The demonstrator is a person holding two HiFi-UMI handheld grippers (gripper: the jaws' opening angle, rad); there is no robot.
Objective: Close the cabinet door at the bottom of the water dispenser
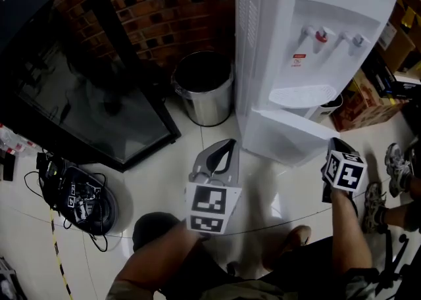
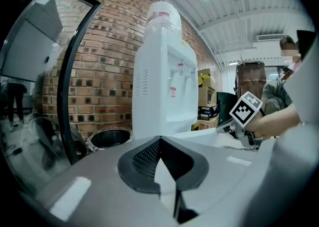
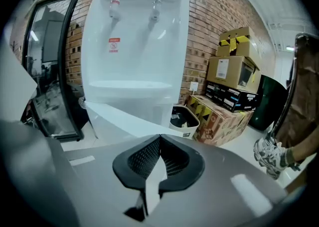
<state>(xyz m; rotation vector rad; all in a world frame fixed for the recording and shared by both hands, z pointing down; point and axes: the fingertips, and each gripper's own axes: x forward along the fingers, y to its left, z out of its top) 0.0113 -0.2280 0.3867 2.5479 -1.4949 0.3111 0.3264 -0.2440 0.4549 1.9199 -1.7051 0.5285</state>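
Head view: the cabinet door [image 1: 289, 135] at the foot of the water dispenser [image 1: 309, 35] stands swung out toward the person. The right gripper [image 1: 334, 147] is just beside its free edge, and the left gripper [image 1: 225, 149] is apart over the floor. A glancing push could slide off the smooth panel, and a hard one might bounce the door back open (no latch is visible).

Left gripper view: its jaws are pressed together with nothing between them, and the dispenser is ahead.

Right gripper view: the jaws are likewise pressed together and empty. The open door [image 3: 124, 119] lies close ahead, with no contact visible.
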